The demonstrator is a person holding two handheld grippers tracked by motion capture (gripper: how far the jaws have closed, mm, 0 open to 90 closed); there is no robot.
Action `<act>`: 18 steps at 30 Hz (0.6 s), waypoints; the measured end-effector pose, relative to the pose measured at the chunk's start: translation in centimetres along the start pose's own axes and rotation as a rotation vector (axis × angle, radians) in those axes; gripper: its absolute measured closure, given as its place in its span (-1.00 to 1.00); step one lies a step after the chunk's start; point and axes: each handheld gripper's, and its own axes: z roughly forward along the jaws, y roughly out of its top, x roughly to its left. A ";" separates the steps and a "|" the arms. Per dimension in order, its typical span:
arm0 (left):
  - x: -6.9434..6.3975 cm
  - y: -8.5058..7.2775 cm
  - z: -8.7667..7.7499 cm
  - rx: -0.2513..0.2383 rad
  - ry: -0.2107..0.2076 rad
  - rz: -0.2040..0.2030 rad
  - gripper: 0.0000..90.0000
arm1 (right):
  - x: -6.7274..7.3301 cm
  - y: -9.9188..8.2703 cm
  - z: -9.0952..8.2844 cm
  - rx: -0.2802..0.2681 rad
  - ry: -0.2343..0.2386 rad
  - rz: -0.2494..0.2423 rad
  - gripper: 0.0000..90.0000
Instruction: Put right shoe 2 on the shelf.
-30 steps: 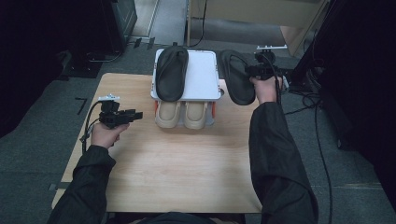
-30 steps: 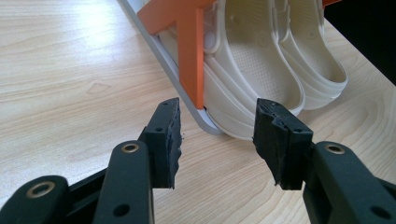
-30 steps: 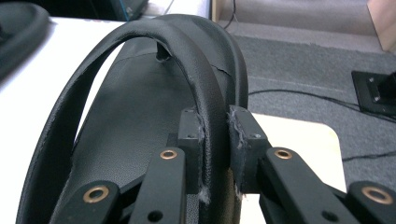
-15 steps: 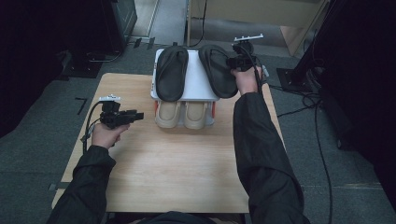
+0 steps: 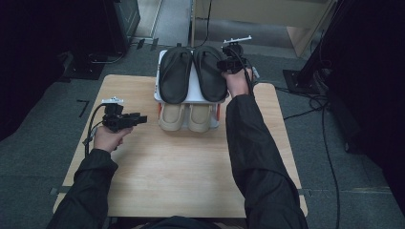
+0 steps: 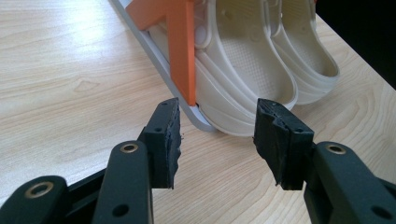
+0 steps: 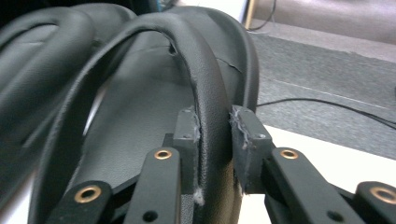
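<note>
**Second black slipper set on the top shelf – release in progress**

We're at the end of the place step. Right gripper (image 5: pixel 224 64) has the right-hand black slipper (image 5: pixel 209 71) down on the top of the white shoe rack (image 5: pixel 191 98), next to the left black slipper (image 5: pixel 174 74). In the right gripper view the jaws straddle the slipper's strap (image 7: pixel 212 116); they've just been opening. The left pad looks still against the strap, with a sliver of gap at the right pad, so we'd call it let go, or nearly.

Left gripper (image 5: pixel 138 118) hovers over the wooden table (image 5: pixel 181 176), jaws apart, nothing between them, aimed at the beige clogs (image 6: pixel 252 70) on the lower shelf by the orange bracket (image 6: pixel 184 46).

Next move, our guess: open wider, back straight off the strap so we don't drag the slipper askew or off the shelf edge.

The slipper: matte black, soft-looking, wide arched strap, lying sole-down, roughly parallel to its mate and close beside it.
</note>
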 end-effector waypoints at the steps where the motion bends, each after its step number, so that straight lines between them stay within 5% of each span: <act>1: 0.0 0.0 0.0 0.001 0.000 0.000 0.13 | 0.0 0.0 -0.1 -0.004 0.010 0.001 0.59; 18: 0.1 0.0 0.1 0.003 0.006 0.000 0.12 | 0.5 -1.4 -0.7 -0.009 0.116 -0.041 0.42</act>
